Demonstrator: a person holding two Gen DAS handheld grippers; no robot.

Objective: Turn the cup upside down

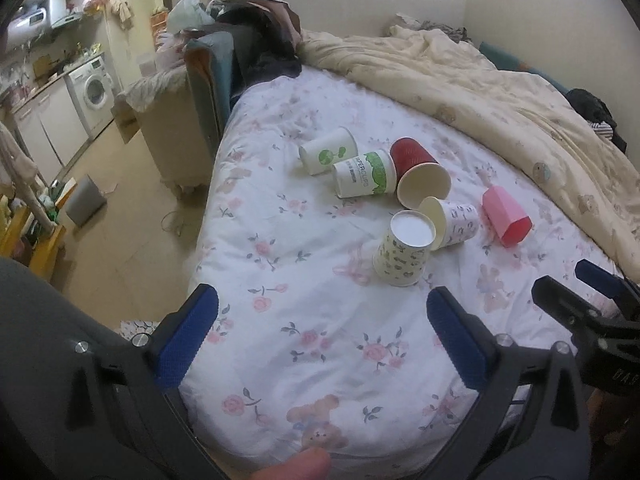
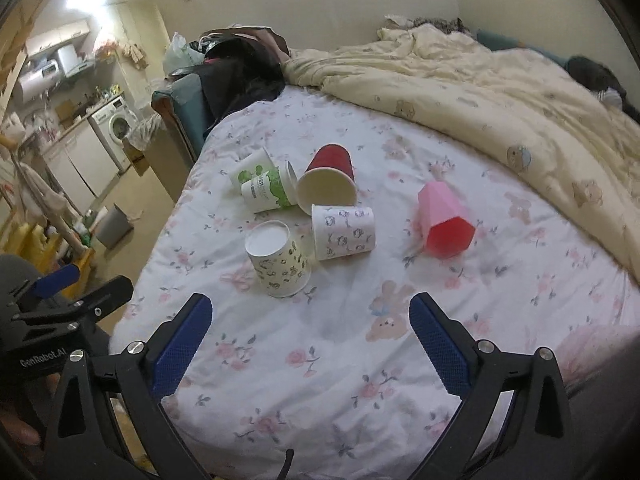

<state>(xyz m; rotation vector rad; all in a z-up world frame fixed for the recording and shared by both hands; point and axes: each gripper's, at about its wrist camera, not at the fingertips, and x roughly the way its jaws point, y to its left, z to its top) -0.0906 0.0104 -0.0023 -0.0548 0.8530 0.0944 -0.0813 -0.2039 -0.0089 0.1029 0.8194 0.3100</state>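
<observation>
Six cups cluster mid-bed point(image 1: 320, 360). Five lie on their sides; the yellow animal-print paper cup point(image 2: 279, 261) stands inverted nearest the foot edge. Left gripper point(image 1: 322, 338) and right gripper point(image 2: 310, 346) hover empty, jaws spread. Advise gripping a toppled cup's wall lightly; paper crushes.
</observation>
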